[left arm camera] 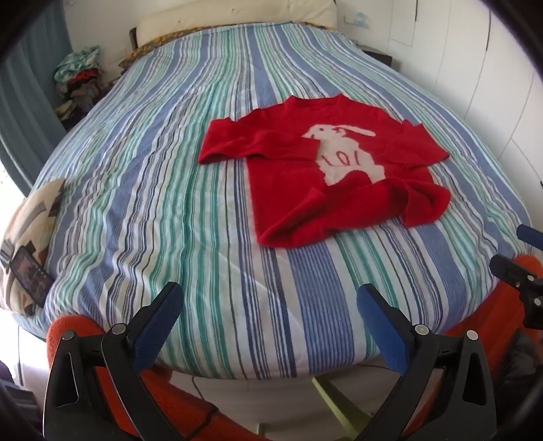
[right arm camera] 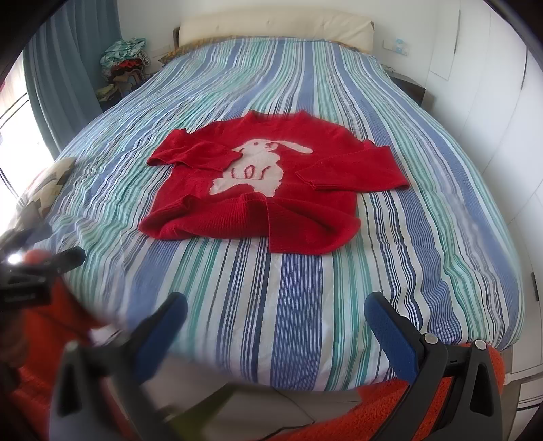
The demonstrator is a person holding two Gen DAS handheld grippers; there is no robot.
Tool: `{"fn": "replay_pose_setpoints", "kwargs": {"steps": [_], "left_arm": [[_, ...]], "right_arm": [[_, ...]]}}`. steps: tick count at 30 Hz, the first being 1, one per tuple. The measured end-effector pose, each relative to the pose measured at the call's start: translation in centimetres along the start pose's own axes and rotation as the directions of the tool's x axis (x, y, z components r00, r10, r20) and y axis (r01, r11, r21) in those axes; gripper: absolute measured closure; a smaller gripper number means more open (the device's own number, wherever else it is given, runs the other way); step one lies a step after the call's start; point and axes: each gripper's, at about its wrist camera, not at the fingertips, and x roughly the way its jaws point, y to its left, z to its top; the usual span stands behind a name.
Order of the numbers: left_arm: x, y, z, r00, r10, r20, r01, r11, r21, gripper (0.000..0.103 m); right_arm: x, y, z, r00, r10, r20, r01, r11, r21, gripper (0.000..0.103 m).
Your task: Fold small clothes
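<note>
A small red sweater (left arm camera: 325, 169) lies face up on the bed (left arm camera: 169, 169), which is covered by a bedspread with blue, green and white stripes. In the left wrist view the sweater is right of the centre of the frame; in the right wrist view (right arm camera: 261, 190) it is close to the middle. On its chest there is a pale rabbit figure (right arm camera: 258, 166). Both sleeves are bent inward over the body, and the lower hem is rumpled, with a part of it turned up.

The left gripper (left arm camera: 269, 319) is at the bottom of its frame, over the near edge of the bed, well apart from the sweater. Its blue-padded fingers (left arm camera: 159, 322) are spread wide and nothing is between them. The right gripper (right arm camera: 276, 325) is also low in its frame, above the foot of the bed, with its fingers (right arm camera: 393, 339) spread and holding nothing. Its left finger looks blurred.

At the left edge of the bed lies a patterned cushion (left arm camera: 34, 217), and a dark phone (left arm camera: 30, 274) rests on it. In the upper left of both frames a pile of mixed clothes (right arm camera: 124, 64) stands beside a blue curtain (right arm camera: 74, 51). A cream headboard (right arm camera: 275, 27) is at the top, and white wardrobe doors (right arm camera: 492, 101) fill the right side.
</note>
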Motion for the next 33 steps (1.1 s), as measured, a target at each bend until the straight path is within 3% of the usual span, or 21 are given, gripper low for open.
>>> {"fn": "replay_pose_setpoints", "kwargs": {"steps": [33], "left_arm": [[0.6,-0.9,-0.5,1.0,0.016,-0.01,-0.015,0.999,0.032,0.001]], "right_arm": [[1.3,0.3,-0.3,1.0,0.002,-0.03,-0.001,1.0,0.005,0.0]]}}
